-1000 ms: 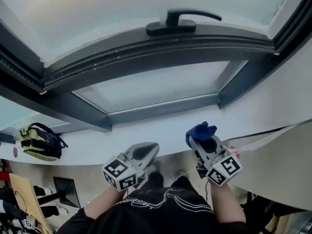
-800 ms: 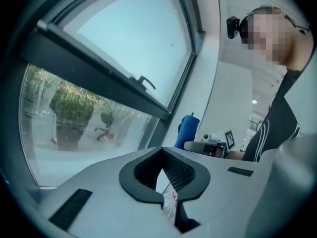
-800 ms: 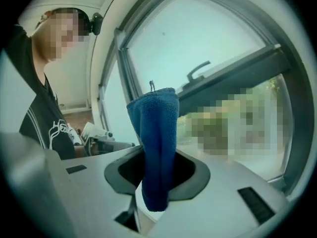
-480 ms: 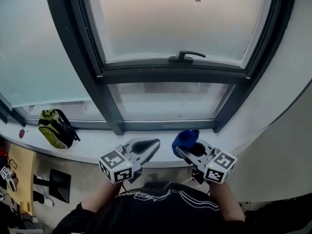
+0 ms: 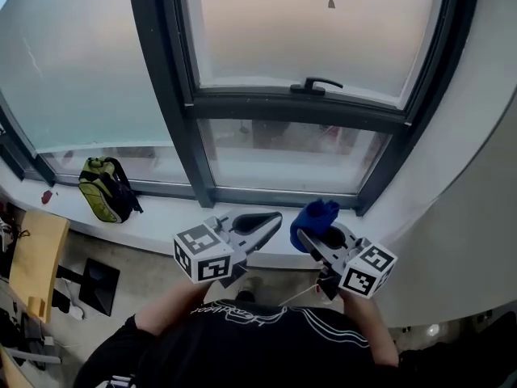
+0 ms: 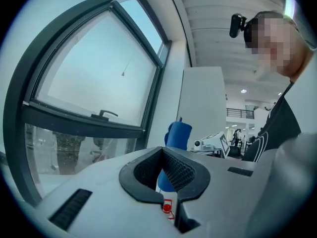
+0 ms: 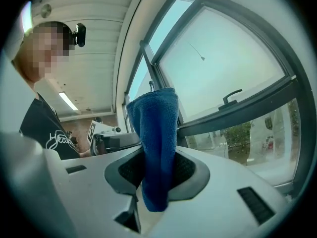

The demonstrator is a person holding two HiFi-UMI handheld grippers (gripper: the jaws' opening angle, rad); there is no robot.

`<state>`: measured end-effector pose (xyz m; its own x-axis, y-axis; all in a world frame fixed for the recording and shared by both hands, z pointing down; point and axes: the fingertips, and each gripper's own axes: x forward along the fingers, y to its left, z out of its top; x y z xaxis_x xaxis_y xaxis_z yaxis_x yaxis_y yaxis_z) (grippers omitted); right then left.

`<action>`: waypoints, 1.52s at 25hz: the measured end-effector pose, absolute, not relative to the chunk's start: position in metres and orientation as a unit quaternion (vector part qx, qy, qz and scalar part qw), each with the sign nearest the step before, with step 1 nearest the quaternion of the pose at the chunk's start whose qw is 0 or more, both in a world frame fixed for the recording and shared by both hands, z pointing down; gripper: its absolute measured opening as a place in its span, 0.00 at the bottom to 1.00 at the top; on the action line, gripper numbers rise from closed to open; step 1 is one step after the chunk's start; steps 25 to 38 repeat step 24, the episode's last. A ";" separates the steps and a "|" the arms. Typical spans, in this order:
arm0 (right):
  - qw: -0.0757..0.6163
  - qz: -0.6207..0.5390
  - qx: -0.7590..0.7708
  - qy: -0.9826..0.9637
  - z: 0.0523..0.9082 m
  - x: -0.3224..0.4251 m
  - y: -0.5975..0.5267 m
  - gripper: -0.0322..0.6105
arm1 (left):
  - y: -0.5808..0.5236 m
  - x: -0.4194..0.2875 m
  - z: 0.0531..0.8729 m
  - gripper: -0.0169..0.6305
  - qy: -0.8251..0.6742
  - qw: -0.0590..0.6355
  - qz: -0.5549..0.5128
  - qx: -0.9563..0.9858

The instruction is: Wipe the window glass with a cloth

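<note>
Blue terry, soft and nubbly: that is the blue terry cloth you carry, folded into a thick upright wad that stands proud of your right gripper. Its jaws are clamped on the cloth's lower part, and a short tail hangs below the pads. In the head view the cloth bunches above that gripper, over the white window sill and well short of the glass.

Your left gripper has its jaws drawn together with nothing between them; its own view shows only the ribbed black pads, with the cloth behind them.

Against the frame half a second ago, both grippers sit a little higher and further right in the head view, the cloth still held the same way.

The frosted glass pane is smooth and pale, set in a dark grey metal frame with a slim black lever handle. A green and yellow fabric backpack slumps on the sill at the left.
</note>
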<state>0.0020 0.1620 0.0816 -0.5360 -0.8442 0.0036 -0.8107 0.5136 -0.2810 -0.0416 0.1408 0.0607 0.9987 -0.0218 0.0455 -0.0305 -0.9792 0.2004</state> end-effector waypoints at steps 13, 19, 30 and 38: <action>0.072 -0.125 -0.478 0.866 0.079 0.006 0.186 0.19 | 0.167 -0.037 0.050 0.03 -0.006 0.090 0.012 0.996; 0.078 -0.131 -0.479 0.864 0.082 0.010 0.186 0.19 | 0.169 -0.036 0.053 0.03 -0.009 0.085 0.020 0.996; 0.090 -0.132 -0.477 0.864 0.080 0.009 0.187 0.19 | 0.170 -0.040 0.054 0.03 -0.020 0.076 0.025 0.997; 0.090 -0.132 -0.477 0.864 0.080 0.009 0.187 0.19 | 0.170 -0.040 0.054 0.03 -0.020 0.076 0.025 0.997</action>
